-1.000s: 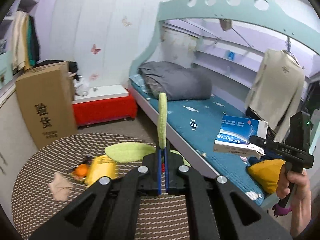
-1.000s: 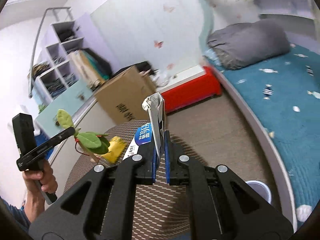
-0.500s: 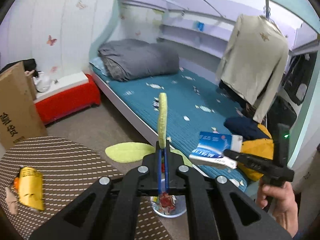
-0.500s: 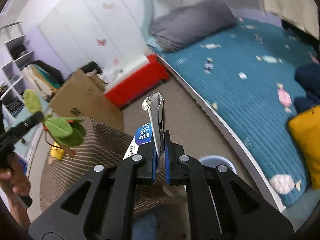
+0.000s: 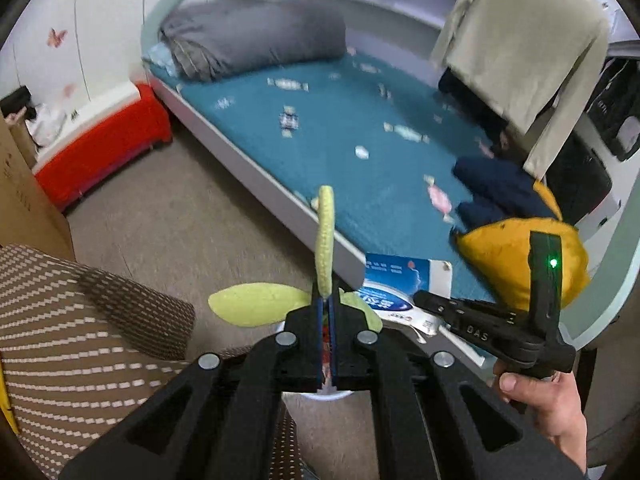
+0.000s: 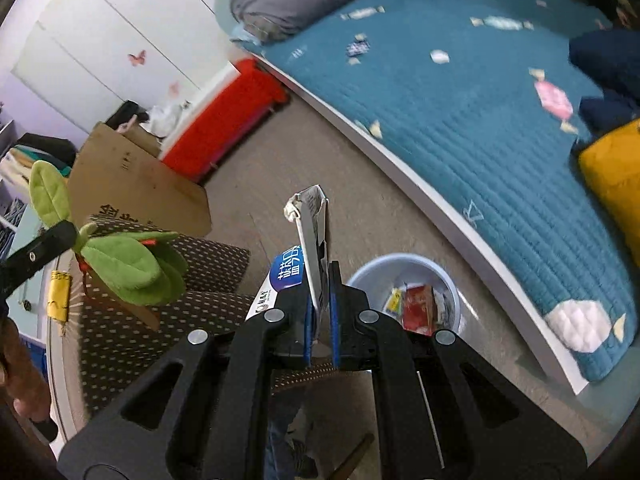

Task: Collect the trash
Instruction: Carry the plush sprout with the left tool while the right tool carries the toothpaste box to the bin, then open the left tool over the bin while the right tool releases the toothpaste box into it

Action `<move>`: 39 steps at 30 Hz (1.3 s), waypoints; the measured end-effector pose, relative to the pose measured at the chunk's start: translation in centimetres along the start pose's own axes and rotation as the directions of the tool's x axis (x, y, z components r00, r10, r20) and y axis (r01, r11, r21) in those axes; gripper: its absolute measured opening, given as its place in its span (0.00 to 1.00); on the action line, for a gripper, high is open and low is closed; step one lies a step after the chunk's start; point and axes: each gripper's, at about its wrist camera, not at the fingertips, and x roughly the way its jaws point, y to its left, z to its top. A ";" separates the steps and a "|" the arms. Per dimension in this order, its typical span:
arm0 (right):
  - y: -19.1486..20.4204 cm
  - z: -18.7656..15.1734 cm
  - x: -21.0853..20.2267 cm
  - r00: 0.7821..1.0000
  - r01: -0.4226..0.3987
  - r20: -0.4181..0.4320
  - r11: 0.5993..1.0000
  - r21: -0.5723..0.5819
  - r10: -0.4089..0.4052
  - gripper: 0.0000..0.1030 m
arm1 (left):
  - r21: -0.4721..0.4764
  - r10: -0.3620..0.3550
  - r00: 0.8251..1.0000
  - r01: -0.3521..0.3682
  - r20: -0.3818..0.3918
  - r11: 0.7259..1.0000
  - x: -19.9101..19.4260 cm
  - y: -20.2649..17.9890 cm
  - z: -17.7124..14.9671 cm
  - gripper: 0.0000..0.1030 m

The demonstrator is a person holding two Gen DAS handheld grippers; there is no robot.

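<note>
My right gripper (image 6: 320, 280) hangs over a pale blue bin (image 6: 362, 274) on the floor that holds red and yellow wrappers. A flattened blue and white carton (image 6: 310, 232) stands between its jaws. The jaws are opening, and a thin gap shows beside the right pad. My left gripper (image 5: 326, 300) is shut on a green plush leaf sprig (image 5: 325, 240), which also appears as the leaf sprig (image 6: 132, 268) at the left of the right wrist view. In the left wrist view the carton (image 5: 400, 280) and the right gripper (image 5: 424, 302) sit just to the right, with the bin rim (image 5: 332, 397) underneath.
A round table with a brown woven cloth (image 6: 160, 320) lies at the left, with a yellow packet (image 6: 59, 296) on it. Behind stand a cardboard box (image 6: 136, 184) and a red bench (image 6: 224, 116). The teal bed (image 6: 460, 120) with a yellow cushion (image 6: 616, 176) runs along the right.
Both grippers swung away from the table toward the bed and dropped, tilting down until the bin came under them. The right jaws have parted slightly around the carton.
</note>
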 end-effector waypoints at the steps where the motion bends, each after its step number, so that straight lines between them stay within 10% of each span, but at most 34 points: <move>1: -0.3 -0.1 0.5 1.000 0.004 -0.011 1.000 0.011 -0.004 0.10 | 0.002 -0.001 1.000 0.001 -0.021 1.000 0.8 -0.2 0.0 0.02; 4: -2.1 -0.1 2.6 0.998 0.005 -0.063 0.998 0.059 -0.001 0.14 | 0.021 0.008 0.995 -0.006 -0.098 1.000 3.7 -1.1 0.1 0.02; 6: -3.2 -0.2 3.4 0.997 0.002 -0.076 0.996 0.093 0.005 0.68 | 0.029 0.009 0.990 -0.005 -0.138 1.000 5.2 -1.4 0.0 0.02; 7: -3.6 -0.3 3.3 0.998 0.007 -0.064 0.994 0.112 0.000 0.75 | 0.033 0.010 0.988 -0.005 -0.156 0.999 6.0 -1.7 -0.1 0.02; 14: -4.5 -0.5 0.9 1.000 0.010 0.011 0.989 0.149 -0.011 0.94 | 0.067 0.004 0.961 0.015 -0.278 0.998 11.0 -3.3 -0.2 0.15; 16: -4.5 -0.4 -0.1 0.999 0.028 0.036 0.988 0.155 -0.034 0.94 | 0.065 0.040 0.955 -0.022 -0.294 0.998 11.5 -3.3 -0.3 0.88; 17: -4.4 -0.5 -0.5 0.998 0.032 0.046 0.987 0.157 -0.040 0.94 | 0.064 0.064 0.964 -0.049 -0.256 0.997 11.1 -3.2 -0.2 0.92; 39: 3.7 -0.3 -7.8 0.978 0.038 0.201 0.998 0.049 -0.048 0.94 | 0.011 0.129 0.990 -0.130 0.064 0.991 -3.7 -1.4 -0.5 0.92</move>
